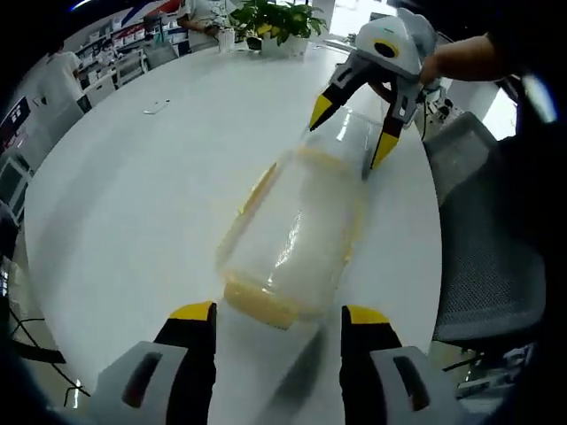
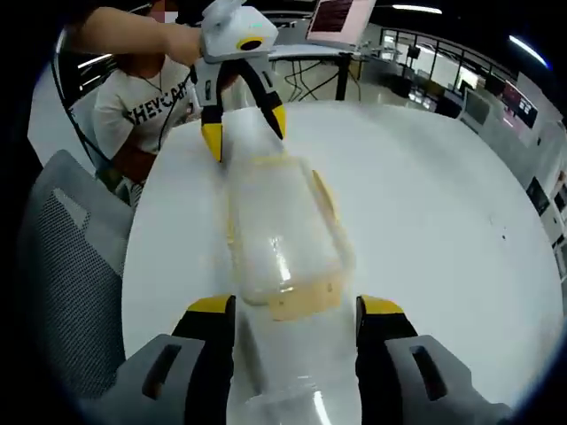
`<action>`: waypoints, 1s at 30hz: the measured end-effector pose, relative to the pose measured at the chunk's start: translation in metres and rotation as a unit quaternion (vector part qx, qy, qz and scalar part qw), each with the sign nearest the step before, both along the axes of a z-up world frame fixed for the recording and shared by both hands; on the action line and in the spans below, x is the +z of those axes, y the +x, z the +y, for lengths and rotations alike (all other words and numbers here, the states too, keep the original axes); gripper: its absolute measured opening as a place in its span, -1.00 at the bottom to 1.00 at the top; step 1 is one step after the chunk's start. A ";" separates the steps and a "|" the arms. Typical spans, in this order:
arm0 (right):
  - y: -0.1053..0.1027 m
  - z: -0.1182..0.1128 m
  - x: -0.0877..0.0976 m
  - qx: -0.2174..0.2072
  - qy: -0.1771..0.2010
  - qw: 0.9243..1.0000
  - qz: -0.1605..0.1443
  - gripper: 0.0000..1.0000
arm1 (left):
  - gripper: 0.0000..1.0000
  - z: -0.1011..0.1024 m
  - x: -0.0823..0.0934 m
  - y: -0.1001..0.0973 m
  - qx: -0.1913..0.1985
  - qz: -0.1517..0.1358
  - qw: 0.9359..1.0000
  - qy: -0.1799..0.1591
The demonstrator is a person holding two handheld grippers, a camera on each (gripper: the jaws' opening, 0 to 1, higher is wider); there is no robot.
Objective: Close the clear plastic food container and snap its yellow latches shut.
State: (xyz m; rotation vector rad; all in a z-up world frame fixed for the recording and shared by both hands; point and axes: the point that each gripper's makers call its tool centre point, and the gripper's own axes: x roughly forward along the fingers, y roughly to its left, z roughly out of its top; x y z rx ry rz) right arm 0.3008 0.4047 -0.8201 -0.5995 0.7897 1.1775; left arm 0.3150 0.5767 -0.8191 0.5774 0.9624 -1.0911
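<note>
A clear plastic food container [image 1: 292, 235] with yellow latches lies lengthwise on the white table [image 1: 159, 195], blurred by motion. My left gripper [image 1: 279, 314] is open, and the container's near yellow end sits just ahead of its jaws. My right gripper [image 1: 352, 131] is open at the far end, straddling a clear flap that looks like the lid. In the right gripper view the container [image 2: 283, 230] runs away from the open right gripper [image 2: 294, 306]. The clear flap [image 2: 283, 381] lies between its jaws. The left gripper [image 2: 244, 131] stands open over the far end, held by a hand.
A grey mesh chair [image 1: 492, 266] stands at the table's edge beside the container, also seen as the chair [image 2: 75, 274]. Potted plants [image 1: 279, 22] and a small flat object [image 1: 158, 107] sit on the far side of the table. A person in a white T-shirt [image 2: 146, 106] is behind.
</note>
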 end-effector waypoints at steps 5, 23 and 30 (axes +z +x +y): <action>0.000 0.001 -0.007 0.030 -0.023 0.999 0.004 0.07 | 0.02 0.000 -0.004 0.001 -0.027 -0.001 0.999 0.020; 0.004 0.002 -0.023 0.101 -0.088 0.991 0.003 0.04 | -0.17 -0.005 -0.016 0.008 -0.119 -0.010 0.991 0.061; 0.005 0.003 -0.028 0.112 -0.105 0.988 0.006 -0.12 | -0.19 -0.008 -0.019 0.009 -0.140 -0.014 0.988 0.071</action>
